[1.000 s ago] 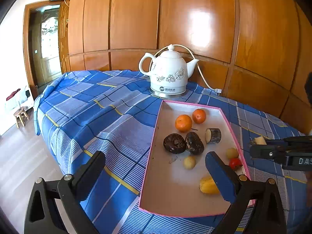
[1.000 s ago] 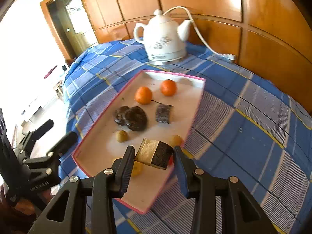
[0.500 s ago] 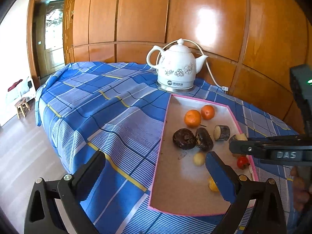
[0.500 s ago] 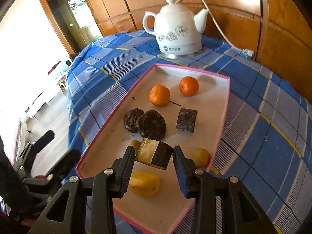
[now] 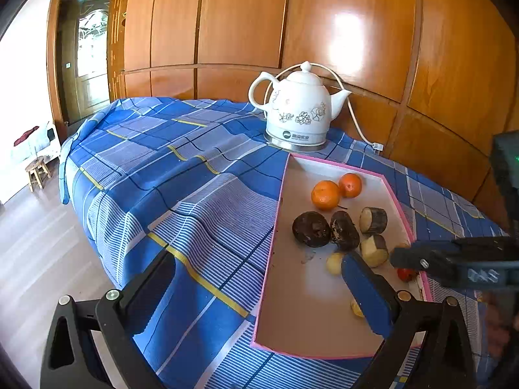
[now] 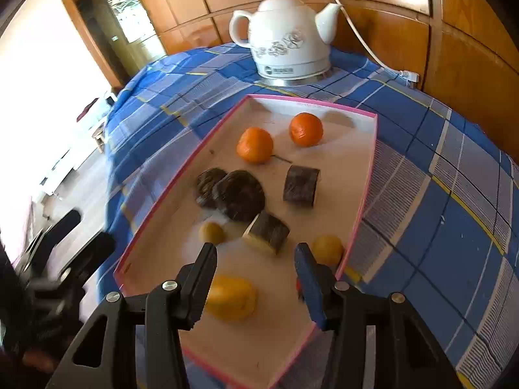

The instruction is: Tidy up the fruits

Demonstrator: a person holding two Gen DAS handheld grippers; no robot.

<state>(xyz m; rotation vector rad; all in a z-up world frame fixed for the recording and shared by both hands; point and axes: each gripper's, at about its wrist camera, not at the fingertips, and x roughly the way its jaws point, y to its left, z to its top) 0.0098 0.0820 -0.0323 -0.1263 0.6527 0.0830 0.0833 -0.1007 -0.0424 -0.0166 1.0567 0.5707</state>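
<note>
A pink-rimmed tray [image 6: 369,162] [image 5: 275,227] on the blue plaid cloth holds two oranges [image 6: 254,145] [image 5: 325,195], two dark round fruits [image 6: 238,194] [image 5: 311,229], a dark-skinned cut piece [image 6: 301,186], small yellow fruits [image 6: 327,249], a yellow fruit [image 6: 232,296] and a small red one [image 5: 405,274]. My right gripper [image 6: 256,259] is open just above the tray; the cut piece with a pale face [image 6: 266,233] [image 5: 374,250] lies in the tray just beyond its fingertips. My left gripper [image 5: 256,275] is open and empty over the tray's left edge.
A white electric kettle [image 5: 300,110] [image 6: 287,42] with its cord stands behind the tray against the wood-panelled wall. The table edge drops to the floor at left, where a small stool [image 5: 37,171] stands. The left gripper shows at the lower left of the right wrist view [image 6: 65,246].
My right gripper opened and let go of the pale-faced cut piece, which now lies in the tray. The left view shifted so the tray sits further right.
</note>
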